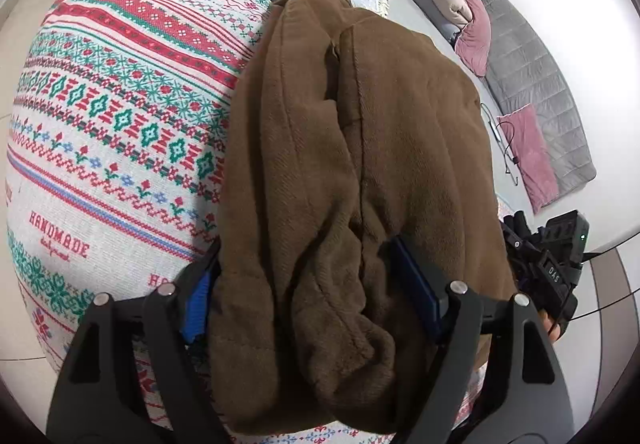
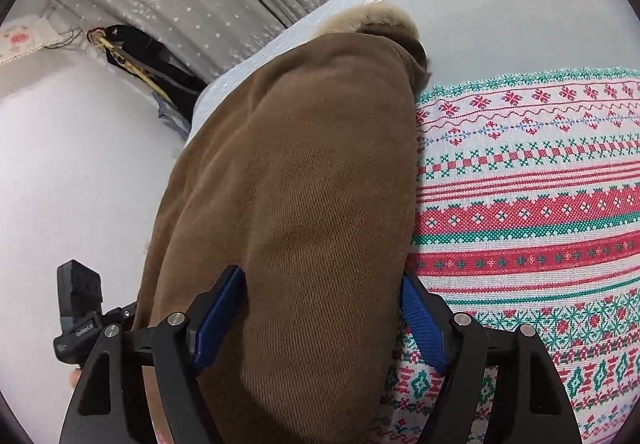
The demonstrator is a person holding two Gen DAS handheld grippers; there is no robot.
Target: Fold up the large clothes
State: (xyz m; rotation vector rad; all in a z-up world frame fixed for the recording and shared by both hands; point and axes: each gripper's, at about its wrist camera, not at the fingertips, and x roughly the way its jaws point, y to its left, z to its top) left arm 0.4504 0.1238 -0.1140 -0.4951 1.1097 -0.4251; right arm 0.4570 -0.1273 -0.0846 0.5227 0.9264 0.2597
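— Where has the brown coat (image 1: pixel 352 164) ended up?

— It is bundled into a long, thick roll along one edge of the patterned blanket (image 1: pixel 120 104), partly lying on it. The fur collar (image 2: pixel 384 18) sits at the far end, just past the blanket's far border.

— And the left tool (image 1: pixel 308 284)?

— Set wide at the near end of the roll, by the blanket's near edge. Its blue pads (image 1: pixel 416 284) press into the bunched cloth from both sides.

— The right tool (image 2: pixel 322 308)?

— Same thing, just beside the left one. It stands wide, one pad on each flank of the smooth brown fold, squeezing it. The pad on the blanket's side touches the pattern.
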